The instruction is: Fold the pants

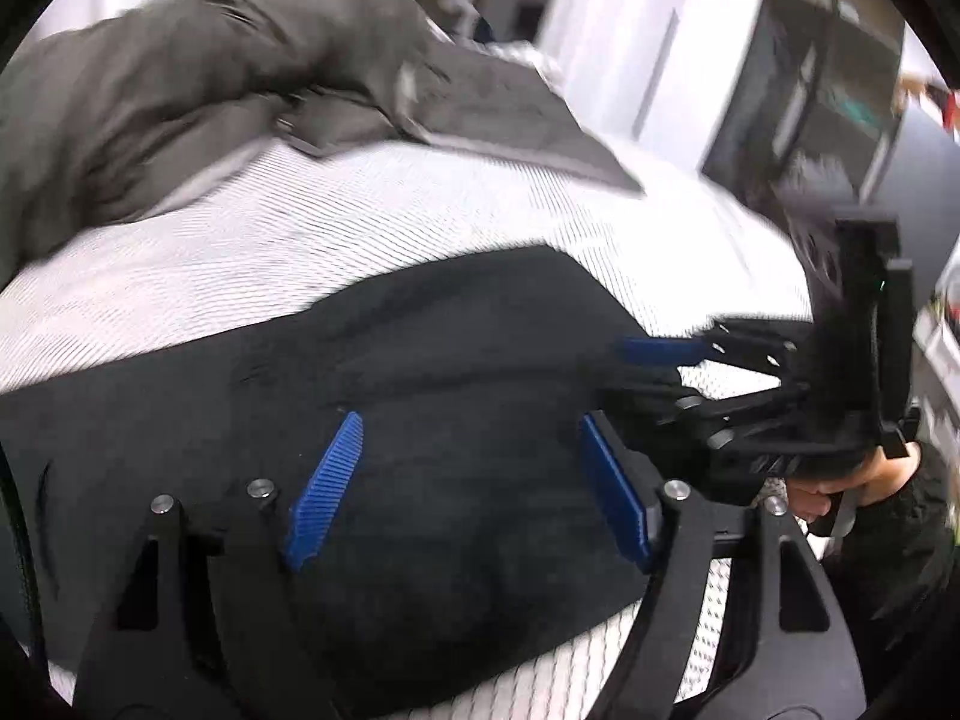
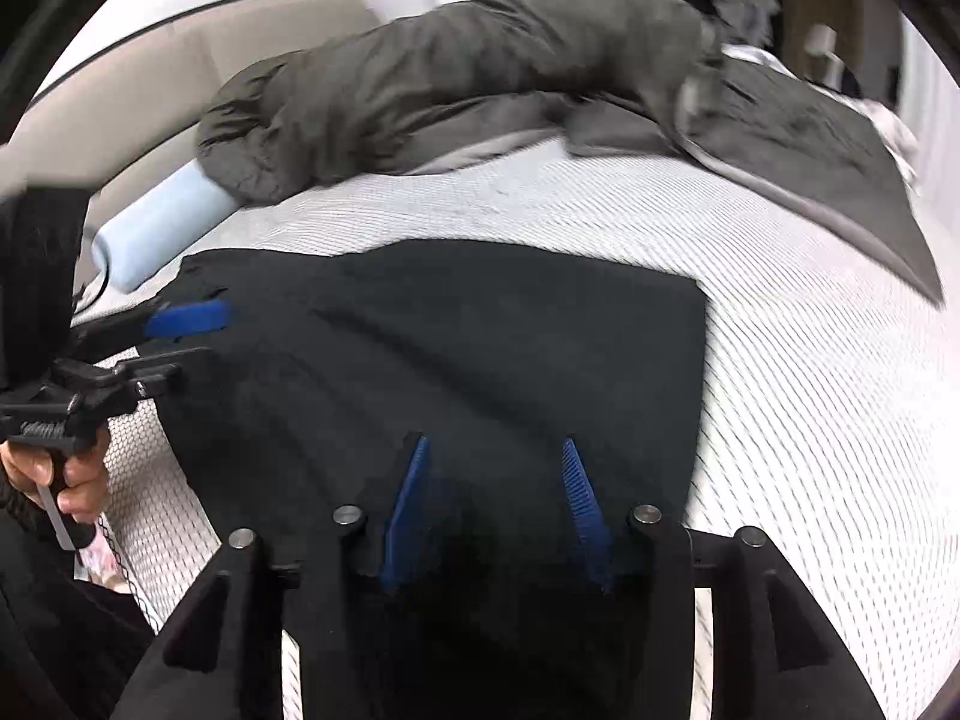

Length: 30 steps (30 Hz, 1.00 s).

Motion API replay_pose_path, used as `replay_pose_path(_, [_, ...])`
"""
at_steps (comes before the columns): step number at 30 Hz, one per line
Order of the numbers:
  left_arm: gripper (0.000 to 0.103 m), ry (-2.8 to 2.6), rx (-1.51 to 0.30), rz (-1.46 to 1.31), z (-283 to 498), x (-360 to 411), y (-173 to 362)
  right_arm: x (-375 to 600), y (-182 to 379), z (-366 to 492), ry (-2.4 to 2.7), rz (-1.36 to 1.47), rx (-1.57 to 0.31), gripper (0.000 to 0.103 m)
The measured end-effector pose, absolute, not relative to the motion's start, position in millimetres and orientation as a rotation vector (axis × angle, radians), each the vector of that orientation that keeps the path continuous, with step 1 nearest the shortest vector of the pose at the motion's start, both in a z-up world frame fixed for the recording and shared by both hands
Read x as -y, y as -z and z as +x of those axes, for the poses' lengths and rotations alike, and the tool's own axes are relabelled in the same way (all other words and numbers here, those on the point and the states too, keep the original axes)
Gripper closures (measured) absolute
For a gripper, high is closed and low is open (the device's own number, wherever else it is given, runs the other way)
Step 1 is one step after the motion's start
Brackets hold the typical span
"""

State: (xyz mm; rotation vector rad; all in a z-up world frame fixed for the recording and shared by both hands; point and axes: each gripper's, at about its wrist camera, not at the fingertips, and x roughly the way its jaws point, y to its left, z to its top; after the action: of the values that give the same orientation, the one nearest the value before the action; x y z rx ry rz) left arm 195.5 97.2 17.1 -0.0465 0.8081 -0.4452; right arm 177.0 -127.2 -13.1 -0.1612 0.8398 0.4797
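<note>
Black pants (image 2: 456, 360) lie folded flat on the white mattress (image 2: 810, 396), both hand-held grippers above them and empty.

Left to right in the right wrist view: a person's hand (image 2: 60, 480) holds the left hand-held gripper (image 1: 471, 480) at the pants' left edge, a light blue roll (image 2: 156, 228) lies just beyond, and an olive-grey jacket (image 2: 450, 78) and a dark grey cloth (image 2: 810, 138) lie along the far side of the mattress, apart from the pants. The left hand-held gripper's blue pads (image 1: 327, 486) stand wide apart, nothing between them, the pants below. The right hand-held gripper (image 2: 495, 504) is about half open over the pants' near edge; its pads (image 2: 408, 510) grip nothing. In the left wrist view, it appears at the pants' right edge.
</note>
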Motion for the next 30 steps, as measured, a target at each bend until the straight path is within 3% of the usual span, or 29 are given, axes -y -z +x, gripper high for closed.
replay_pose_path(2, [0.035,0.464,-0.87,-0.021,219.3,-87.1,-2.2,114.5,24.2,198.3,-0.476,-0.18,-0.889,0.057])
replay_pose_path(3, [0.045,0.475,-0.922,-0.032,232.8,-87.0,11.9,112.4,33.0,208.4,-0.464,-0.189,-0.924,0.057])
replay_pose_path(4, [0.061,0.464,-0.95,-0.031,239.0,-87.9,22.0,112.7,42.8,215.3,-0.45,-0.201,-0.968,0.057])
replay_pose_path(6, [0.079,0.448,-0.968,-0.025,245.2,-100.8,41.0,114.8,53.1,221.2,-0.453,-0.236,-0.997,0.057])
replay_pose_path(9, [0.081,0.452,-0.95,-0.1,242.0,-126.9,35.1,135.5,46.3,215.7,-0.425,-0.263,-0.995,0.057])
replay_pose_path(14, [0.077,0.43,-0.94,-0.115,227.1,-140.8,15.6,190.2,24.0,216.5,-0.388,-0.048,-0.981,0.057])
replay_pose_path(15, [0.067,0.435,-0.921,-0.128,226.9,-140.5,7.8,189.9,15.1,217.5,-0.388,-0.037,-0.947,0.057])
replay_pose_path(16, [0.049,0.443,-0.885,-0.155,232.3,-140.2,-3.0,185.2,7.5,218.9,-0.394,-0.04,-0.914,0.057])
replay_pose_path(18, [0.037,0.438,-0.862,-0.166,244.7,-132.8,-6.7,165.4,0.3,224.6,-0.422,-0.077,-0.867,0.057])
replay_pose_path(23, [0.042,0.364,-0.984,-0.076,287.9,-107.2,23.5,100.4,33.6,256.5,-0.456,-0.174,-0.965,0.057])
replay_pose_path(25, [0.053,0.344,-1.007,-0.124,299.6,-111.7,33.4,95.2,49.4,260.2,-0.416,-0.187,-1.002,0.057])
replay_pose_path(30, [0.064,0.404,-1.003,-0.135,290.3,-128.9,29.5,125.9,42.1,259.5,-0.308,-0.249,-0.989,0.057])
